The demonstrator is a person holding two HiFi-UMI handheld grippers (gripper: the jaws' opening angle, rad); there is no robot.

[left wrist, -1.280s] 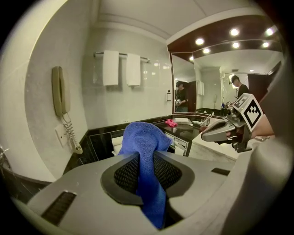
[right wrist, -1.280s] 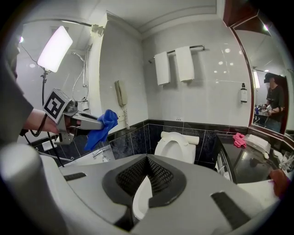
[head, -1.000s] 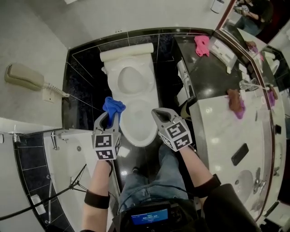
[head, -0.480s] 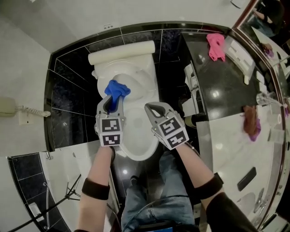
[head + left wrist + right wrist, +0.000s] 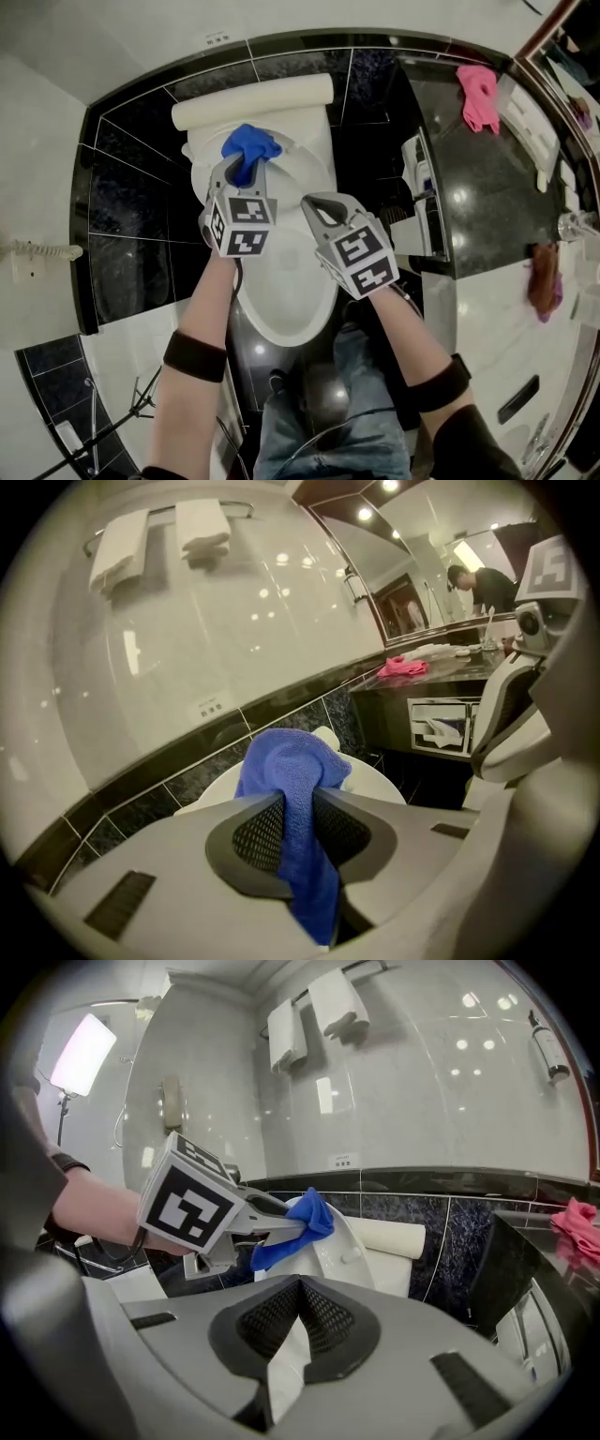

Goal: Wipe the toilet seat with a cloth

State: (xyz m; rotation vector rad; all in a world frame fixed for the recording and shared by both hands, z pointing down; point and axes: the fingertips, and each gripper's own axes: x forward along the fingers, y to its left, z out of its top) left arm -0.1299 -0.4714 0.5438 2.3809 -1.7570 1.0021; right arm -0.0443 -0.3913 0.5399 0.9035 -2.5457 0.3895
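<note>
Leaning up by the tank (image 5: 253,98), the toilet seat (image 5: 305,150) looks tipped up, with the bowl (image 5: 281,309) below it. The blue cloth (image 5: 251,145) is at the seat's top left part, touching it or just beside it. The left gripper (image 5: 246,171) pinches the cloth tight. The right gripper (image 5: 317,208) is closed on nothing and hangs lower, over the bowl, so the left one is nearer.

Blue cloth (image 5: 291,771) is read as rough, looped terry. Black mesh-textured pads (image 5: 258,834) are seen on the left gripper (image 5: 240,171), its shell moulded in matt grey plastic. The toilet (image 5: 281,319) is shown in glossy white ceramic. At nine o'clock of it, polished speckled black tiles (image 5: 127,202) are caught gleaming.
</note>
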